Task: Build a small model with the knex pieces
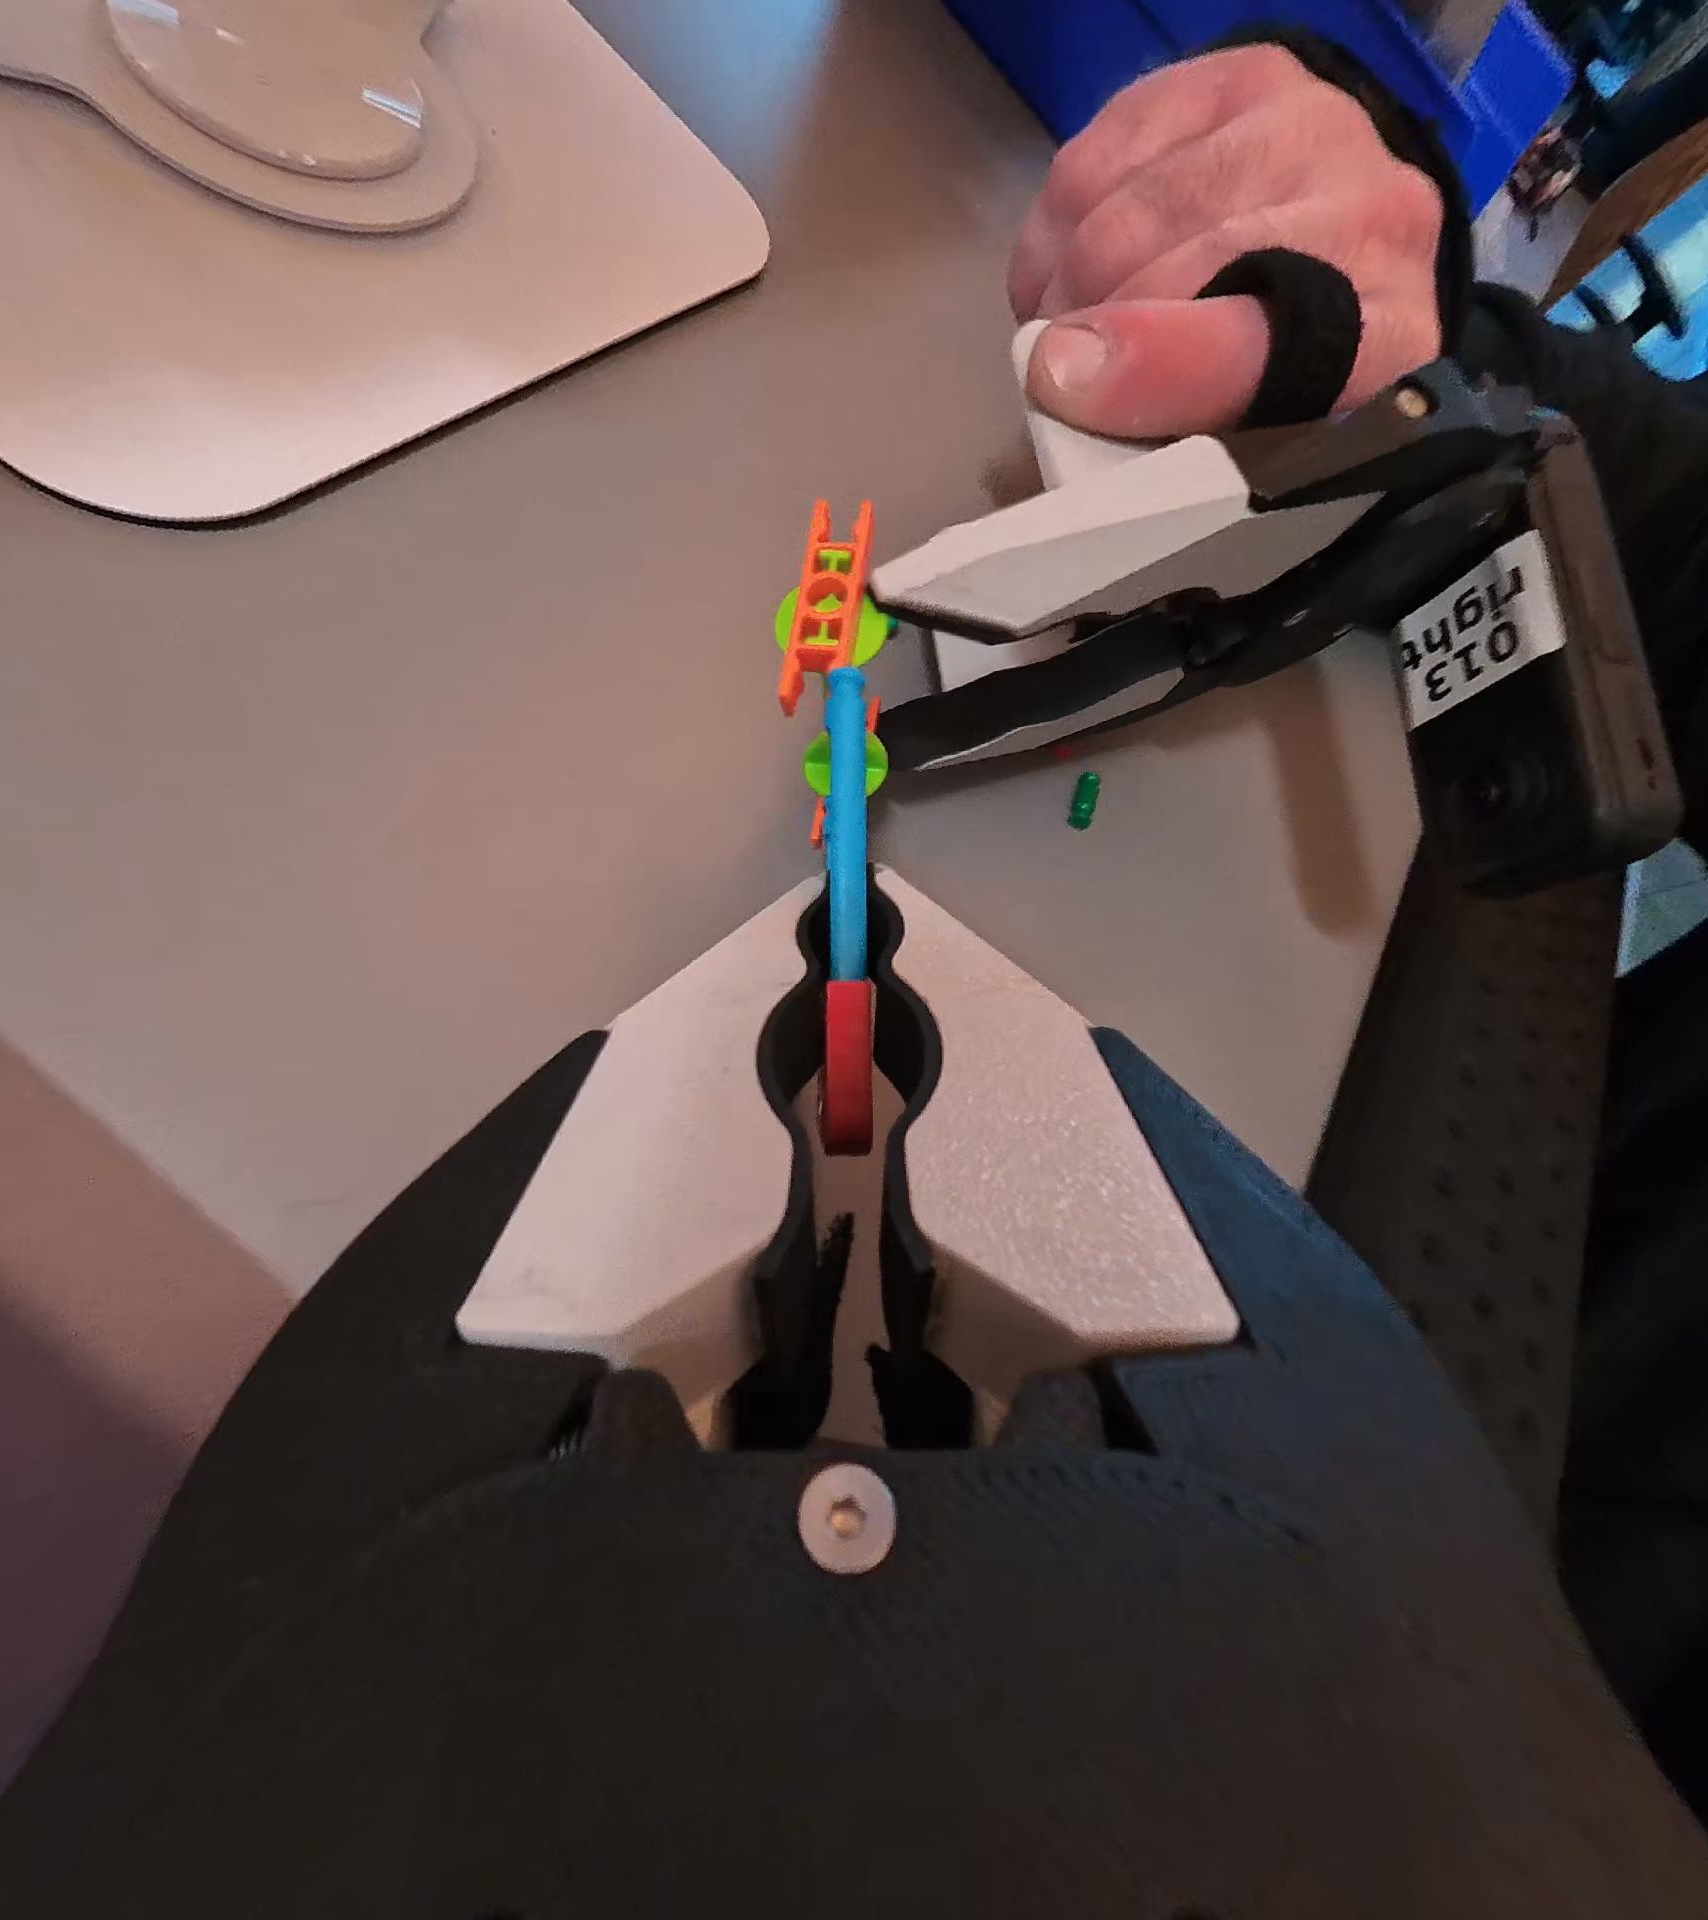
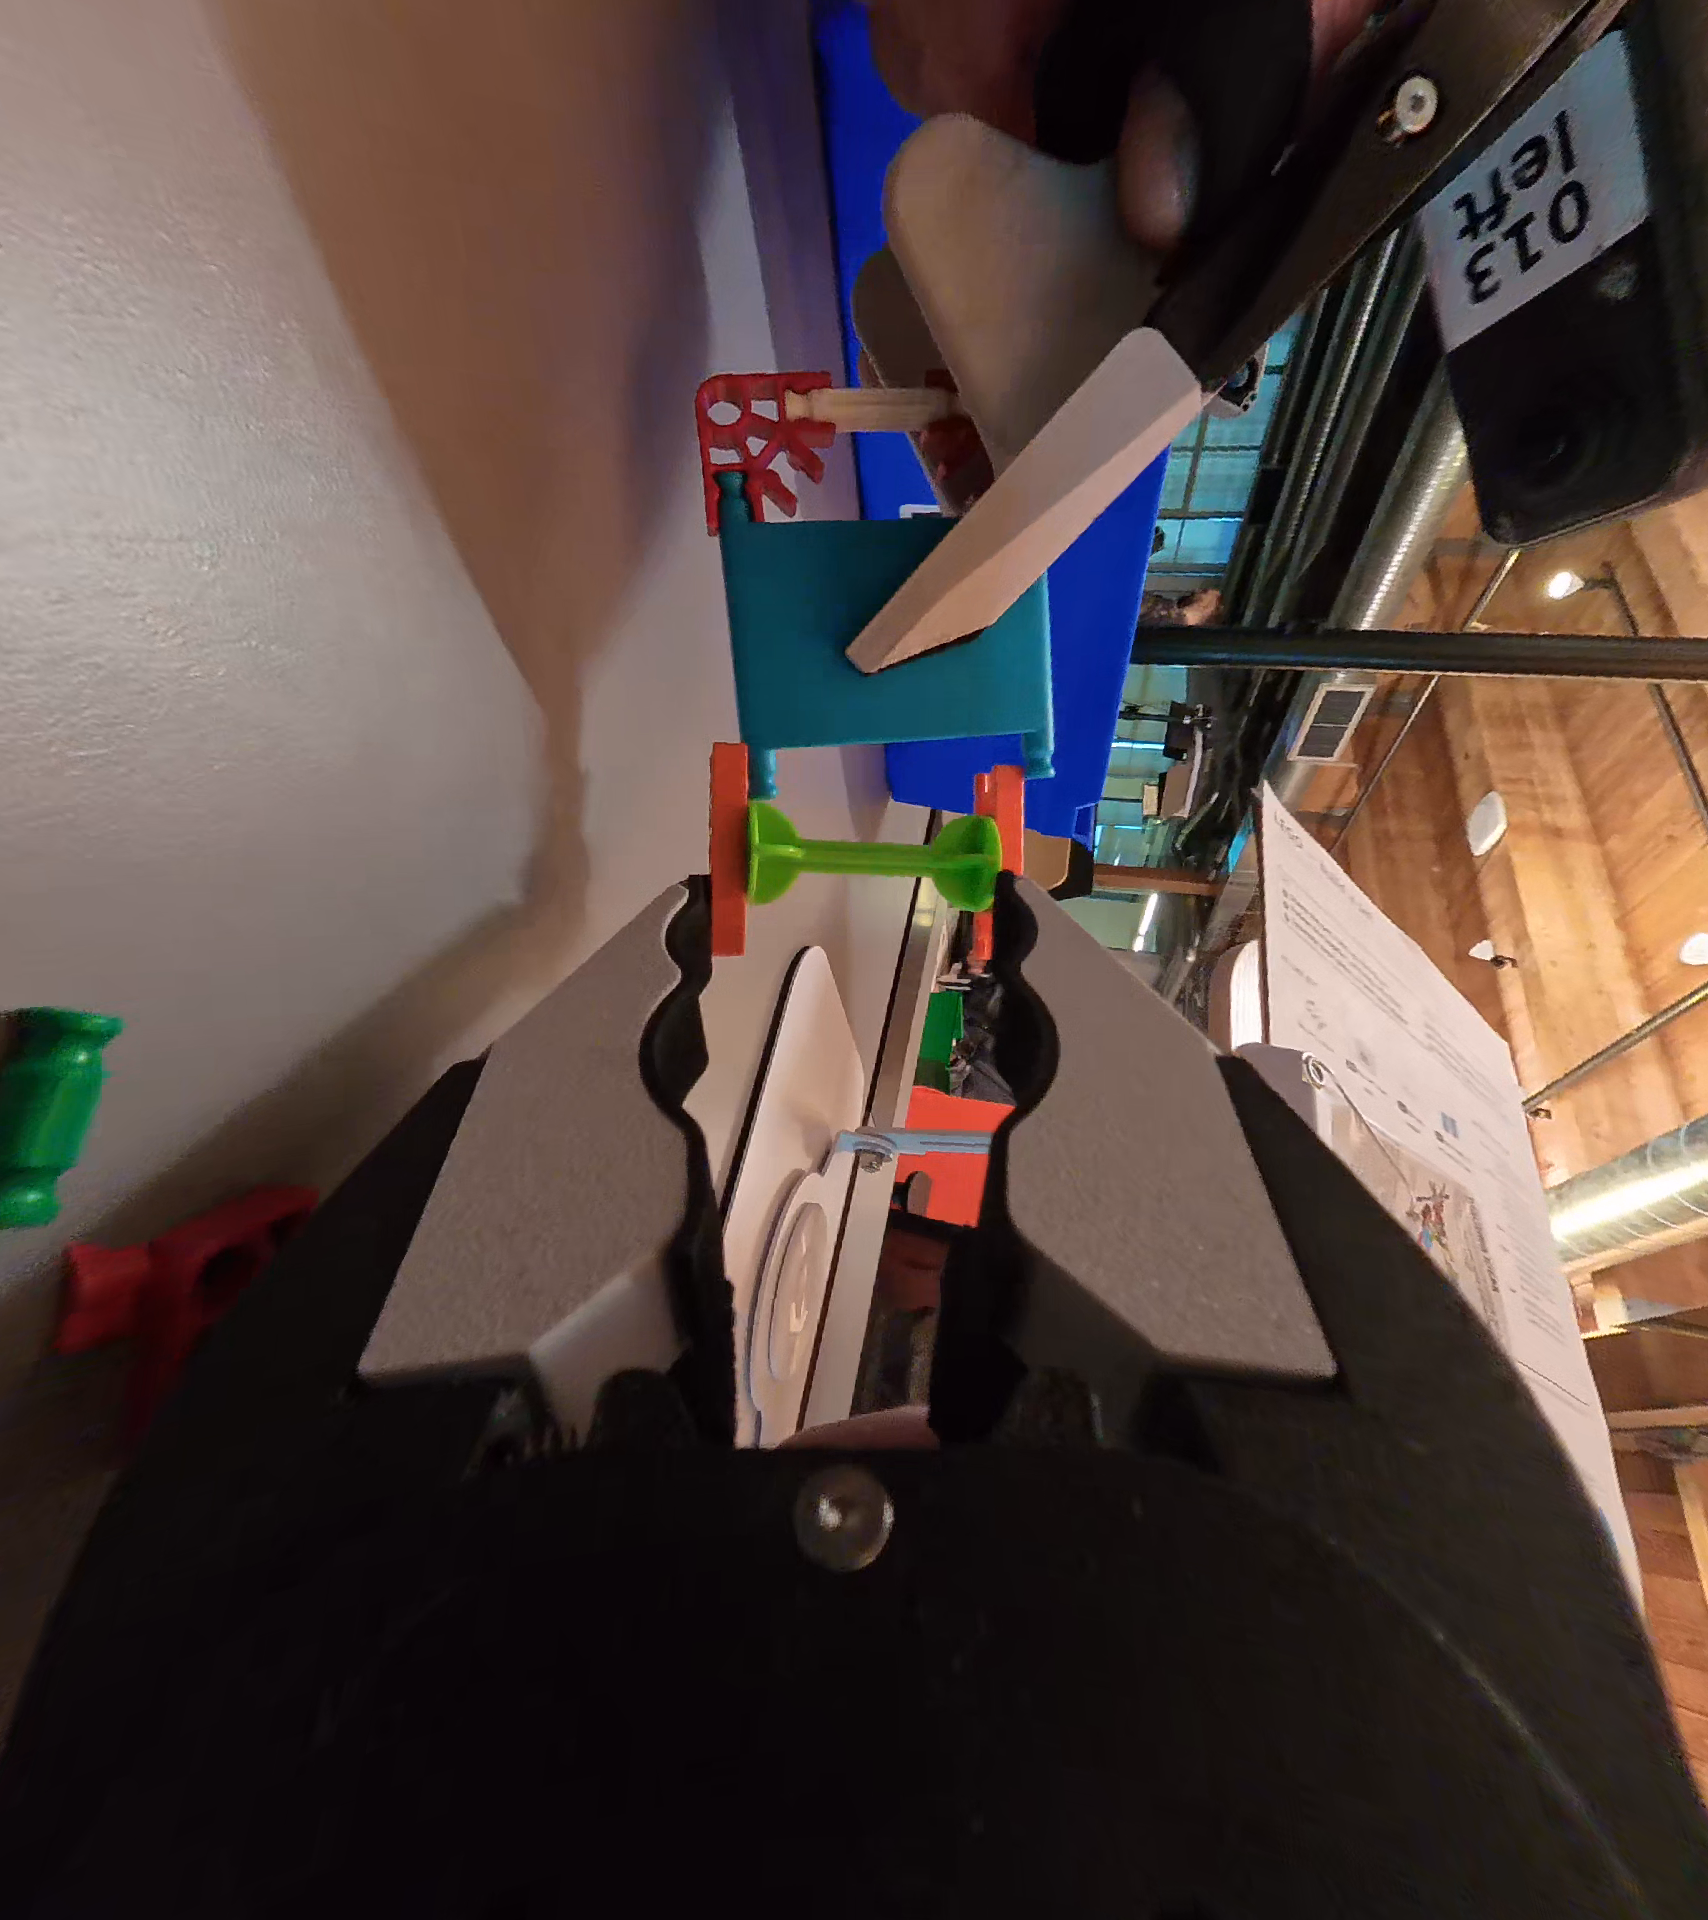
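Plastic toy w/ blue panel (image 2: 891, 634) is being pinched by left tool (image 1: 848, 894), right tool (image 2: 855, 894) squeezing its orange ends (image 2: 728, 862), loose green peg (image 2: 34, 1117) & red bit (image 2: 175, 1278) lying on tabletop (image 2: 154, 520).

red connector (image 2: 175, 1283) on the table (image 2: 154, 623): half hidden under right gripper's body. blue panel (image 1: 846, 831): seen edge-on in left wrist view, lower end hidden between finger pads. white stand base (image 1: 206, 156): cut by top edge. printed sheet (image 2: 1432, 1122): blurred.
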Demonstrator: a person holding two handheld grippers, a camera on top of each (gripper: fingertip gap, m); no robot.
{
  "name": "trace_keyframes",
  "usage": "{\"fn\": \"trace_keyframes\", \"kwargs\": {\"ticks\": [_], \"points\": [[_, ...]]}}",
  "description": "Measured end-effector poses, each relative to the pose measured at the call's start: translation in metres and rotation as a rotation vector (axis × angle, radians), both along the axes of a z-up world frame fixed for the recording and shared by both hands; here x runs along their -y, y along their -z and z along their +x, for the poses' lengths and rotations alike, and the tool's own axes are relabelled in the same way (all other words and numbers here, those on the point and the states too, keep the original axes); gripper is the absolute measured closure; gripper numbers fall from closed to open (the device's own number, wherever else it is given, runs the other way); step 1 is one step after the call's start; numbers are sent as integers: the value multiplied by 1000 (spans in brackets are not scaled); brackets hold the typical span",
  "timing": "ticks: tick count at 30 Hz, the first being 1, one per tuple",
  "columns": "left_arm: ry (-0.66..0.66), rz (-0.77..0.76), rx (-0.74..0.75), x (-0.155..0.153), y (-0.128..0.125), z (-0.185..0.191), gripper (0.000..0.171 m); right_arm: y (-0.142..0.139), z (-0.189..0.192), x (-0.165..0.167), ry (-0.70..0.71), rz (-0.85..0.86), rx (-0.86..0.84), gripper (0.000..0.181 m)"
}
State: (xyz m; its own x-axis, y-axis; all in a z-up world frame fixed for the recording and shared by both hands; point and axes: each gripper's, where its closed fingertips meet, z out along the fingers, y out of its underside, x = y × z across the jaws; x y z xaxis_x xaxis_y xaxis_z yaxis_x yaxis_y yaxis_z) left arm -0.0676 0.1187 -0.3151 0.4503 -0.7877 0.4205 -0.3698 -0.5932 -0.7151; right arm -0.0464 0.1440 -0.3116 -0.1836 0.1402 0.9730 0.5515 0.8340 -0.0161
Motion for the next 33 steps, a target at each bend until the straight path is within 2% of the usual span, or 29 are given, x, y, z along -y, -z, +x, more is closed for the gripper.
{"fn": "trace_keyframes", "kwargs": {"ticks": [3, 9, 15, 25, 29, 33], "points": [[8, -29, 33, 1, 0, 3, 171, -1, 4, 1, -6, 32, -17, 129], [44, -2, 7, 3, 1, 8, 171, -2, 7, 2, -15, 68, -12, 129], [70, 19, -68, 5, 9, 7, 171, 5, 5, 1, 0, 114, 14, 129], [32, 58, -26, -1, 5, 6, 171, 5, 4, 1, -5, 87, -12, 129], [62, 77, -81, 1, 10, 5, 171, 7, 1, 4, -8, 85, -5, 129], [113, 22, -71, 11, 10, 7, 171, 7, 3, 1, -10, 109, 5, 129]]}}
